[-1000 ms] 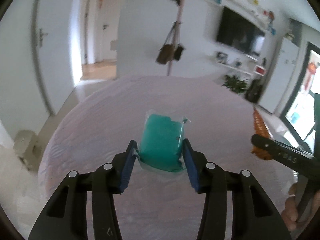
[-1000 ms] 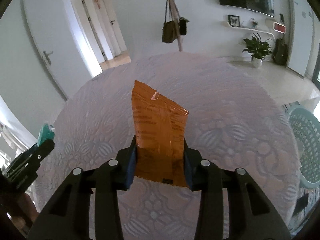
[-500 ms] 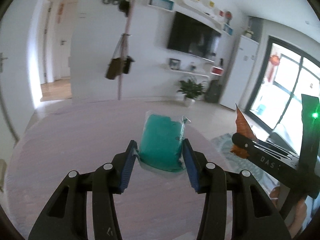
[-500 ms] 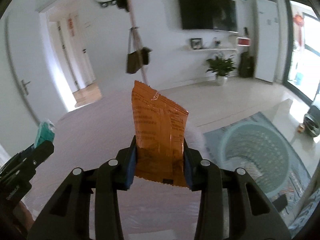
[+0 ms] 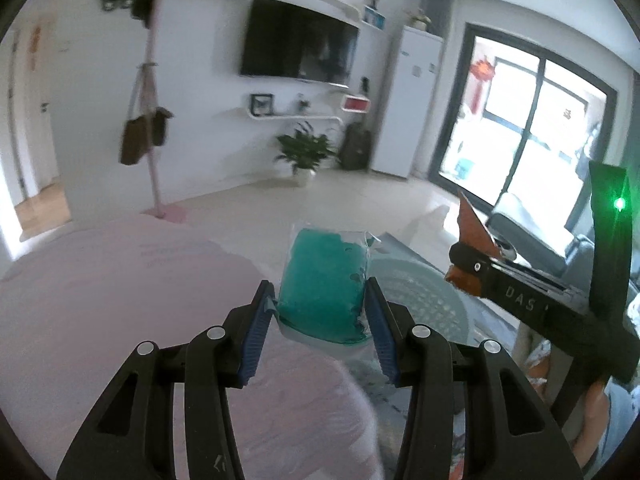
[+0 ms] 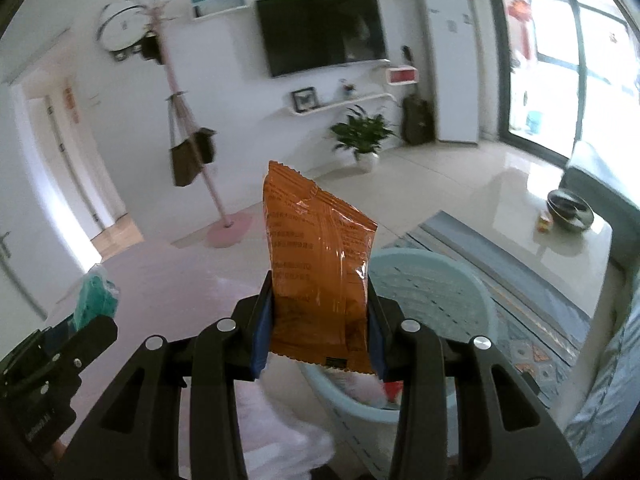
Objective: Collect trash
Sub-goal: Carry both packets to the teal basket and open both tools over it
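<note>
My left gripper (image 5: 320, 312) is shut on a teal packet in clear wrap (image 5: 322, 280), held up past the right edge of the pink table (image 5: 120, 300). My right gripper (image 6: 318, 320) is shut on an orange snack wrapper (image 6: 316, 264), held upright over the near rim of a light blue perforated bin (image 6: 432, 292) on the floor. The bin also shows in the left wrist view (image 5: 420, 300), behind the teal packet. The right gripper with the orange wrapper (image 5: 474, 236) shows at the right of the left wrist view. The left gripper with the teal packet (image 6: 94, 300) shows at the left of the right wrist view.
The bin holds some trash (image 6: 376, 388). A patterned rug (image 6: 532, 320) lies under the bin. A low table with a dark bowl (image 6: 570, 206) stands at the right. A coat stand (image 6: 192, 152), a potted plant (image 6: 362, 136) and a wall TV (image 6: 320, 34) are beyond.
Both grippers swung right, away from the table top and toward the blue bin, which now sits right in front of them. Both still hold their packets.
</note>
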A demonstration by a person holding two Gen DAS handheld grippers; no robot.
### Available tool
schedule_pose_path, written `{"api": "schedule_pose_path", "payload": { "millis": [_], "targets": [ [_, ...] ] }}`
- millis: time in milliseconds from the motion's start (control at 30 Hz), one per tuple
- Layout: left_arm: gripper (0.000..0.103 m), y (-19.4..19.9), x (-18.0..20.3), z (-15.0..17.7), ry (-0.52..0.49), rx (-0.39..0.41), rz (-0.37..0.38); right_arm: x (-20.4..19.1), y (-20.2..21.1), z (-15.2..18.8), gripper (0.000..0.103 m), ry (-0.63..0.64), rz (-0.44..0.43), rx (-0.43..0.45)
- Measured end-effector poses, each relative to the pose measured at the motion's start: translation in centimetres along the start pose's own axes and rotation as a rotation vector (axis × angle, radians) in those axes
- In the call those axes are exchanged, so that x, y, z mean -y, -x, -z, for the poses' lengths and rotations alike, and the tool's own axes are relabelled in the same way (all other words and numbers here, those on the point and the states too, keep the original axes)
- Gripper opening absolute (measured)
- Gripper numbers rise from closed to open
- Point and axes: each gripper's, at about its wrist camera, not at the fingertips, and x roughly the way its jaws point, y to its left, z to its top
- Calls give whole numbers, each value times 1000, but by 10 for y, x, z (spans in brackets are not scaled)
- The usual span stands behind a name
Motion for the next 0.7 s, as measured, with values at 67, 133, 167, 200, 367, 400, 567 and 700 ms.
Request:
{"api": "schedule_pose_path", "payload": {
  "millis": [67, 133, 167, 200, 367, 400, 567, 700],
  "targets": [
    [45, -17, 9, -3, -4, -27, 23, 18, -9, -1, 36, -22, 21, -18],
    [45, -36, 20, -4, -13, -58, 47, 35, -22, 0, 36, -45, 40, -47],
    [45, -44, 22, -4, -17, -71, 53, 45, -30, 1, 36, -59, 48, -67],
    [45, -55, 27, -4, -22, -87, 64, 53, -34, 5, 36, -70, 52, -83],
    [45, -101, 37, -2, -32, -180, 111, 87, -62, 19, 37, -158, 62, -167],
    [45, -107, 38, -1, -31, -194, 121, 93, -69, 22, 37, -165, 74, -183],
    [48, -137, 50, 5, -52, -248, 183, 116, -88, 34, 41, -191, 86, -242],
    [51, -149, 57, 9, -56, -270, 184, 120, -94, 35, 45, -197, 84, -259]
  ]
}}
